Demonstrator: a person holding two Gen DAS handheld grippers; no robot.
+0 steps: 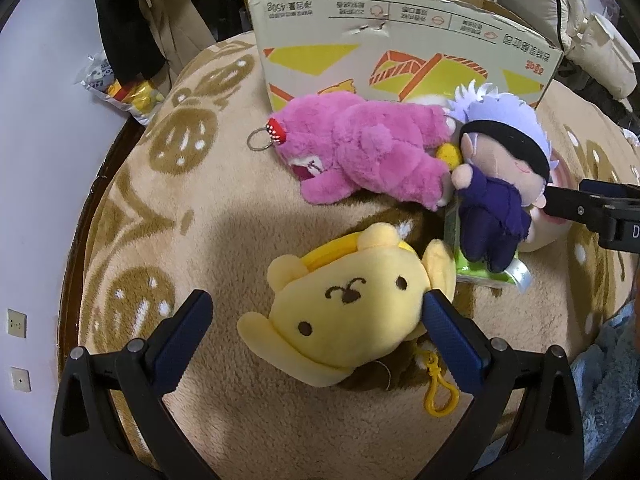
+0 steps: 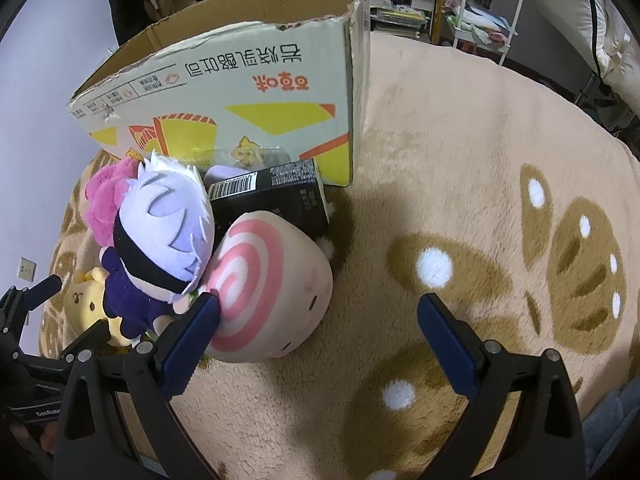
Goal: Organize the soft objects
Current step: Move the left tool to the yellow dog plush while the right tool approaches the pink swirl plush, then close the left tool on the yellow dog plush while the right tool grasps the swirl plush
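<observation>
A yellow dog plush (image 1: pixel 344 312) lies on the beige blanket, between the open fingers of my left gripper (image 1: pixel 316 308); its right pad touches the plush's side. Behind it lie a pink bear plush (image 1: pixel 360 152) and a white-haired doll in purple (image 1: pixel 500 184). My right gripper (image 2: pixel 320 312) is open; its left finger touches a pink-swirl roll plush (image 2: pixel 264 288). The doll (image 2: pixel 168 232) leans on the roll. The right gripper also shows at the right edge of the left wrist view (image 1: pixel 596 208). An open cardboard box (image 2: pixel 240 88) stands behind the toys.
A black carton (image 2: pixel 276 196) lies between the roll plush and the box. A green pack (image 1: pixel 480 268) lies under the doll. The blanket (image 2: pixel 480 200) stretches open to the right. A wall (image 1: pixel 40 160) is on the left; shelves and clutter stand behind.
</observation>
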